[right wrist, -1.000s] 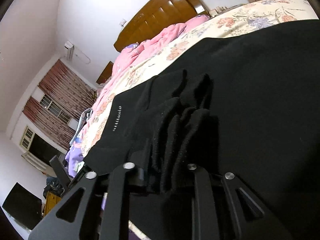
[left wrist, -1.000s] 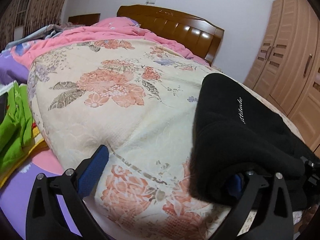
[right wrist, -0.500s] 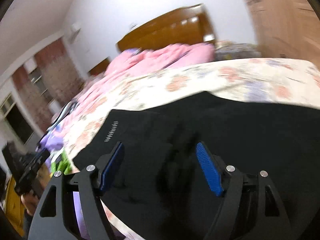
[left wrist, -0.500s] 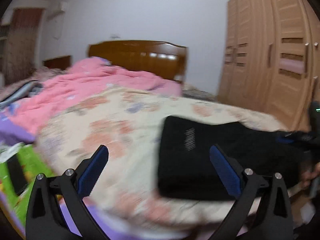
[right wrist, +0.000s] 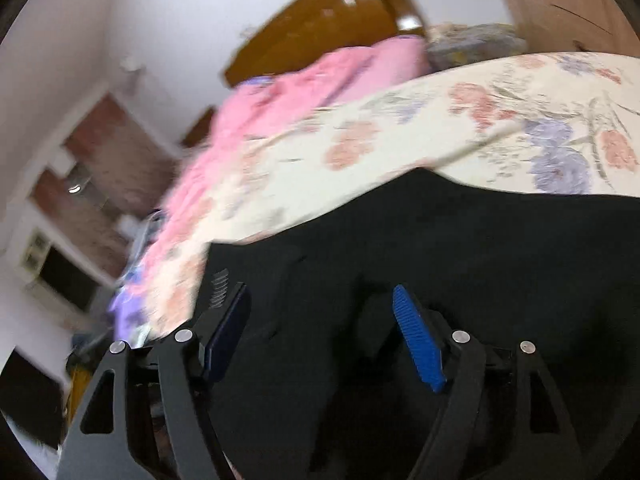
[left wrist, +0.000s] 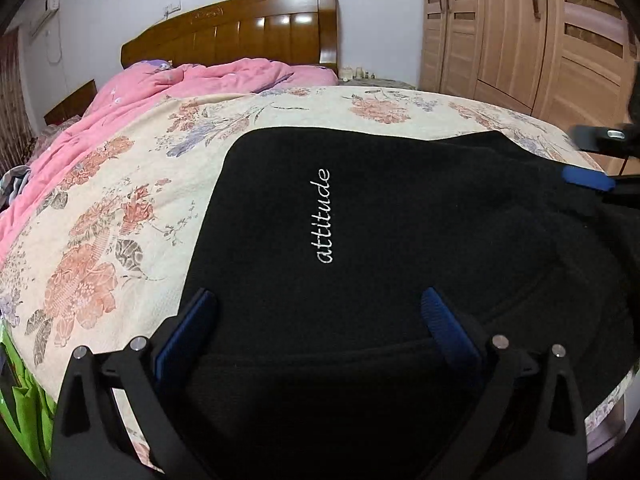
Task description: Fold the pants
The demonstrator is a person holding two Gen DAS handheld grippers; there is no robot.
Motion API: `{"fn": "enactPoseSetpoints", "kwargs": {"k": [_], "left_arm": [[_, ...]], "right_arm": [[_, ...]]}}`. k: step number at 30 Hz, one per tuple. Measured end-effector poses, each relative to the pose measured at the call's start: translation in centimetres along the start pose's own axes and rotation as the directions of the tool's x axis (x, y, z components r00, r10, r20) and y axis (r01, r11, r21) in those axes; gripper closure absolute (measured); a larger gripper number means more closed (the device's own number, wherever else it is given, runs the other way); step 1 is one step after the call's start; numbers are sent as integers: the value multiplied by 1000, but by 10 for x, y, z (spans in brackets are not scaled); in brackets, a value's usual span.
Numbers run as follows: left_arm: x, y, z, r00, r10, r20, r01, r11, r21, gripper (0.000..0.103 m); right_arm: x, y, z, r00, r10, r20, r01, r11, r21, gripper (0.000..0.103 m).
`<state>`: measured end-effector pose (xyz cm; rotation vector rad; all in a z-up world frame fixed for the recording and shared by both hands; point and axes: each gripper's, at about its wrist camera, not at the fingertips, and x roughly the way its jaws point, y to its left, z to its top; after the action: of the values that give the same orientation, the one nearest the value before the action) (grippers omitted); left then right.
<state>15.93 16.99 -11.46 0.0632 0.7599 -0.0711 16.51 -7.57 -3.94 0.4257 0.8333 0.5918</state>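
Moment after release. I had let go with both tools: my right hand-held gripper point(right wrist: 320, 332), which a second earlier was clenched on a bunched wad of black cloth, stood with its blue pads wide apart and nothing pinched between them, and my left hand-held gripper point(left wrist: 316, 328), earlier caught at the garment's edge, likewise hung unclenched above the fabric. The pants point(left wrist: 400, 240) lay as a flat black stack on the near right part of the bed point(left wrist: 120, 216), upon the floral quilt point(right wrist: 480, 128), with the white "attitude" lettering point(left wrist: 325, 216) facing up and a lower layer showing as a step toward the right side. The pink blanket point(left wrist: 168, 92) and the wooden headboard point(left wrist: 240, 28) lay well beyond, at the far end; the wardrobe point(left wrist: 540, 32) stood at the far right. I judged that the fold just carried over had been laid down and left to rest, so that what remained was, at most, a further halving or a smoothing of the top layer.
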Motion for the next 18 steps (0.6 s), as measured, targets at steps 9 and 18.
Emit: {"fn": "enactPoseSetpoints", "kwargs": {"k": [9,18], "left_arm": [[-6,4,-5,999,0,34,1,1000,-12,1],[-35,-3,-13,994,12,111,-12,1000,2,2]], "right_arm": [[-25,48,-85,997,-44,-69,23,958,-284,43],[-9,26,-91,994,-32,-109,14,987,-161,58]]}}
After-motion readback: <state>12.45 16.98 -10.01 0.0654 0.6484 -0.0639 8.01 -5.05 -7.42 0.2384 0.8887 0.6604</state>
